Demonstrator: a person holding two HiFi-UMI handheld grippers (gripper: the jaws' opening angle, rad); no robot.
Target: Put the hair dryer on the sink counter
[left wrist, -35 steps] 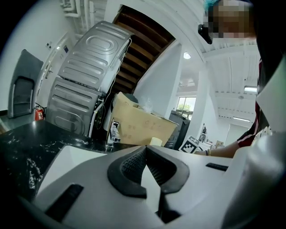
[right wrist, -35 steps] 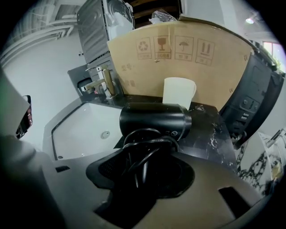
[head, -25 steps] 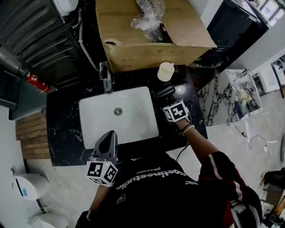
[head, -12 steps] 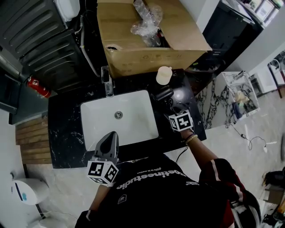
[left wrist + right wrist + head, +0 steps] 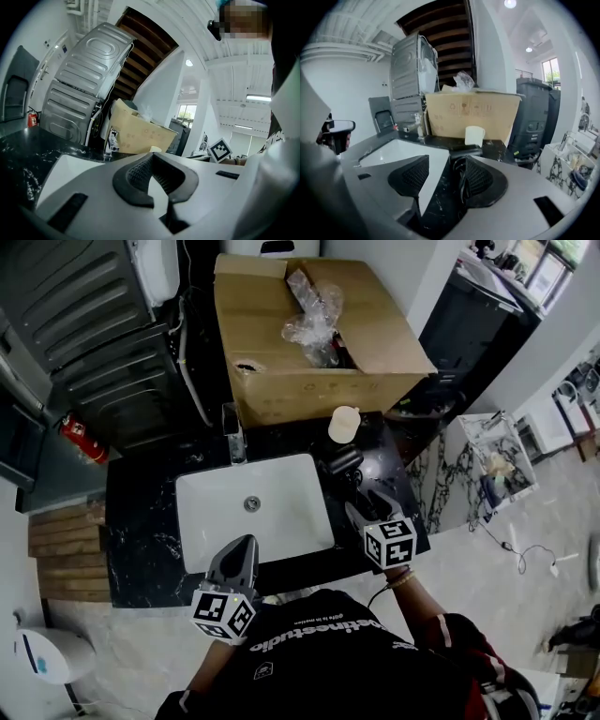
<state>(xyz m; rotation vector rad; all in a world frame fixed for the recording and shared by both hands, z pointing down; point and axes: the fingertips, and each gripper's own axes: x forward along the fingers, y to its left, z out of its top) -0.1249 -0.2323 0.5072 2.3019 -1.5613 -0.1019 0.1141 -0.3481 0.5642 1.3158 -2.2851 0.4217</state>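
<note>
The black hair dryer point(image 5: 342, 462) lies on the black marble sink counter point(image 5: 141, 512), just right of the white basin point(image 5: 281, 512) and in front of a white cup point(image 5: 344, 423). In the right gripper view the hair dryer point(image 5: 465, 150) rests straight ahead, its cord coiled toward the jaws. My right gripper point(image 5: 364, 505) point(image 5: 447, 161) stands open a short way behind it, nearer the counter's front edge, with nothing between its pads. My left gripper point(image 5: 246, 542) point(image 5: 152, 157) hovers shut and empty over the basin's front rim.
A large open cardboard box point(image 5: 309, 334) with crumpled plastic stands behind the counter. The faucet point(image 5: 234, 442) rises at the basin's back edge. A red fire extinguisher point(image 5: 80, 437) and a grey metal appliance are at the left. Marble floor lies to the right.
My right gripper has drawn back from the hair dryer toward the counter's front edge. The hair dryer stays lying on the counter. The left gripper has hardly moved.
</note>
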